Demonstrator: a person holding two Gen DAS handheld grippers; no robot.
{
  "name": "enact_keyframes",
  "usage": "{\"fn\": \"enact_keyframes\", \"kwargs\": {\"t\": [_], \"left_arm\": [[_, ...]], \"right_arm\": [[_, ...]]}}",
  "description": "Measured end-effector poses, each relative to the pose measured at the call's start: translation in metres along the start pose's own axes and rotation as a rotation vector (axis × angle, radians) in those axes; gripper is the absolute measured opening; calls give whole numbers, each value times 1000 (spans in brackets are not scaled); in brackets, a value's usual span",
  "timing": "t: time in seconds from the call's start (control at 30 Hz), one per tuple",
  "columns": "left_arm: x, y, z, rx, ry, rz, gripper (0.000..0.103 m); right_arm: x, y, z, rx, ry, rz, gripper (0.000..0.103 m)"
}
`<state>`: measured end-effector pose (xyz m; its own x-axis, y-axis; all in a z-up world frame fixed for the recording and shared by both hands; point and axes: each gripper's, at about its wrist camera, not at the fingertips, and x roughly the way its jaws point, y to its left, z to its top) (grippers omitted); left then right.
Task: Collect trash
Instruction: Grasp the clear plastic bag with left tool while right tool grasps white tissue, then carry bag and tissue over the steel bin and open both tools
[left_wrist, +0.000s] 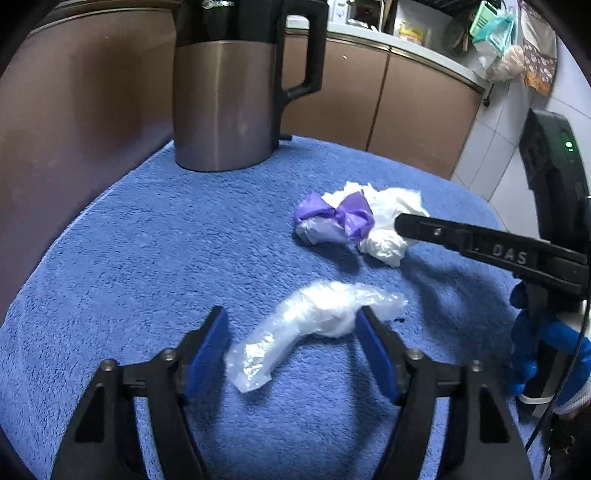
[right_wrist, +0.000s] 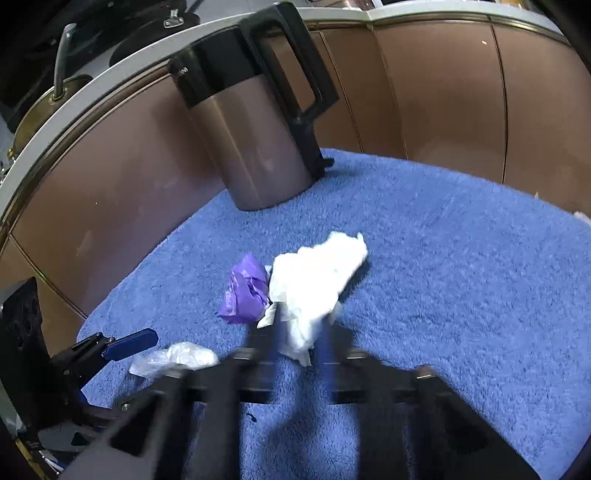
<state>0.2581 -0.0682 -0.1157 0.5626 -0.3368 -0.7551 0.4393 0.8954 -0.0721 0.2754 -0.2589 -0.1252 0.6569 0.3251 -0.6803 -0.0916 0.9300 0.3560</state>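
Three pieces of trash lie on a blue towel (left_wrist: 147, 258). A clear crumpled plastic bag (left_wrist: 314, 325) lies between the fingers of my left gripper (left_wrist: 291, 332), which is open around it. A purple wrapper (left_wrist: 332, 218) and a white crumpled tissue (left_wrist: 391, 221) lie together further back. My right gripper (right_wrist: 299, 328) is blurred; its fingers sit close on either side of the tissue's (right_wrist: 314, 284) near end. The purple wrapper (right_wrist: 245, 291) lies just left of it. The clear bag (right_wrist: 177, 358) and my left gripper (right_wrist: 129, 343) show at the left.
A tall steel kettle (left_wrist: 225, 107) with a black handle stands at the back of the towel, also in the right wrist view (right_wrist: 255, 136). Brown cabinet doors (left_wrist: 417, 110) curve behind. A white counter (left_wrist: 406, 40) holds clutter.
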Motion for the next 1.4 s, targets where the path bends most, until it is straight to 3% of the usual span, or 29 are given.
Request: {"fn": "enact_keyframes", "kwargs": {"t": [0.07,0.17,0.27,0.53,0.8,1.1,1.4], "left_arm": [[6,-3,-1,13,35,-4,39],[7,-5,-3,17,43,-3,23],[7,-5,-6,14,42,-7,15],[-23,-4,-20,-39,10,2,13],[-97,-6,-43,-95,-47,51,12],[-197,-57,-71,-52,-170,105,12],[-264,-124,-98,21,-269,161,12]], "right_arm": [[-6,-2,-4,-3,-2,-3,6],[-20,-4,-12,-14,-9,-9,5],[-38,-6,-20,-20,-17,-16,5],[-95,2,-38,-44,-75,-14,5],[-165,14,-66,-37,-128,-19,5],[-277,21,-104,-22,-234,-62,5],[-362,21,-143,-20,-311,-119,5]]}}
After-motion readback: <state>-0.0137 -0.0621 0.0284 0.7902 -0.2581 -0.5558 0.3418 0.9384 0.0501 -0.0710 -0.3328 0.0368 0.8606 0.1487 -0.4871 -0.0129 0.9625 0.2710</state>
